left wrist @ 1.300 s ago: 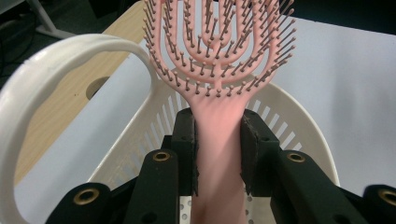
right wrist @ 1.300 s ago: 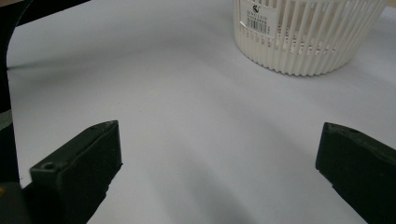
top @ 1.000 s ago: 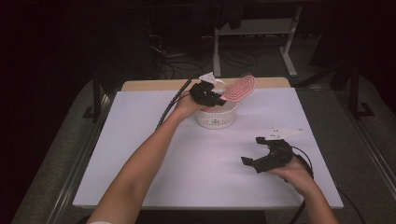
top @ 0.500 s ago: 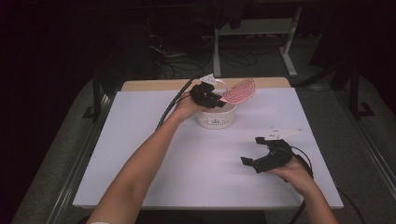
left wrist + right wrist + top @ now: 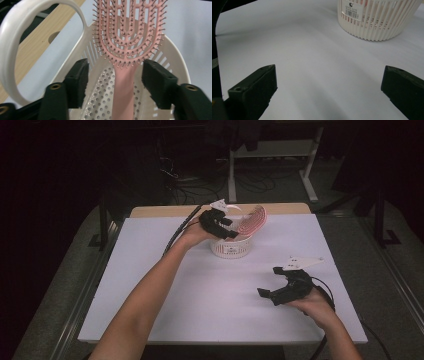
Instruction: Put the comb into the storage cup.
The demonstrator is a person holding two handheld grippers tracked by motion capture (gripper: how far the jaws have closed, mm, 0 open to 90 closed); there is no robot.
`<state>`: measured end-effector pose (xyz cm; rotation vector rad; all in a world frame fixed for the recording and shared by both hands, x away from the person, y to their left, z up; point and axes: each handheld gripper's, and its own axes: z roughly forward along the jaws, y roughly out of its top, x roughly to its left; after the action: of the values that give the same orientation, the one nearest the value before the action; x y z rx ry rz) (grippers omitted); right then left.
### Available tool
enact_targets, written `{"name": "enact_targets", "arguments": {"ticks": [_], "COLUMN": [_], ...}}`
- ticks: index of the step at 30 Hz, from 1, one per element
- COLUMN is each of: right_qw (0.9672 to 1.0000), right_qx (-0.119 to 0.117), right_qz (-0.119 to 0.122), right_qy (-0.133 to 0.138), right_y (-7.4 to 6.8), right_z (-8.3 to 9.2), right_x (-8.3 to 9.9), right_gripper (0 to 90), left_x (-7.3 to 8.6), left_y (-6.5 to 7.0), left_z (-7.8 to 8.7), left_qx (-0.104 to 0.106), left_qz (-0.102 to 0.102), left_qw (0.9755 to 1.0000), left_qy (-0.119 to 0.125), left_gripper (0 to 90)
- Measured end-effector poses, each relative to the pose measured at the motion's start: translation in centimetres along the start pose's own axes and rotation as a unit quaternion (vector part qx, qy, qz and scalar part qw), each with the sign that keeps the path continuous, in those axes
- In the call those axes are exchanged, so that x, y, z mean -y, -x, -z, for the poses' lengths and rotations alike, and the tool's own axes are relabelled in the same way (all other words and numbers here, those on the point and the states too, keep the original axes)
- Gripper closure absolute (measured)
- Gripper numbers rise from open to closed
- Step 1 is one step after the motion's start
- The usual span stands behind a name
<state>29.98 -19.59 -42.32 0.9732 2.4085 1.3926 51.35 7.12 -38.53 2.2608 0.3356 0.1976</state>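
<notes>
Your left gripper (image 5: 115,72) is hovering over the white slatted plastic basket (image 5: 231,247) at the far middle of the white table (image 5: 150,270). Its jaws have just been opening and are now standing clear on either side of the pink plastic paddle hairbrush (image 5: 126,37), whose handle is standing in the basket with the bristled head leaning over the rim. Your right gripper (image 5: 272,292) is resting near the table's right front, jaws spread wide, gripping nothing.

Wearing no sleeves on forearms; gripping black grippers, left gripper (image 5: 226,223), right gripper (image 5: 278,291), trailing black cables, carrying grey three-cornered plates, showing brass-ringed screw holes.
</notes>
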Motion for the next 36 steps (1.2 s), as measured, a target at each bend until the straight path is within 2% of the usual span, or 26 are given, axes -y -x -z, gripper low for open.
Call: {"name": "enact_targets", "arguments": {"ticks": [10,20,27,36], "right_qw": [1.0,1.0,1.0,1.0], "right_qx": [0.0,0.002,0.004,0.002], "right_qz": [0.002,0.002,0.001,0.001], "right_qy": [-0.001,-0.002,-0.002,-0.001], "right_y": [0.0,0.0,0.1,0.1], "right_z": [-0.1,-0.1,-0.1,-0.2], "right_x": [0.0,0.0,0.0,0.0], "right_gripper": [0.0,0.0,0.0,0.0], "left_x": [0.4,0.7,1.4,2.7], "left_y": [-0.2,-0.3,0.1,0.4], "left_z": [1.2,3.5,5.2,6.8], "left_qx": [-0.001,-0.003,-0.003,-0.021], "left_qz": [0.013,0.035,0.05,0.063], "left_qw": [0.9998,0.9987,0.9982,0.9974], "left_qy": [0.014,0.036,0.034,0.028], "left_gripper": [20.5,15.3,12.9,9.7]}}
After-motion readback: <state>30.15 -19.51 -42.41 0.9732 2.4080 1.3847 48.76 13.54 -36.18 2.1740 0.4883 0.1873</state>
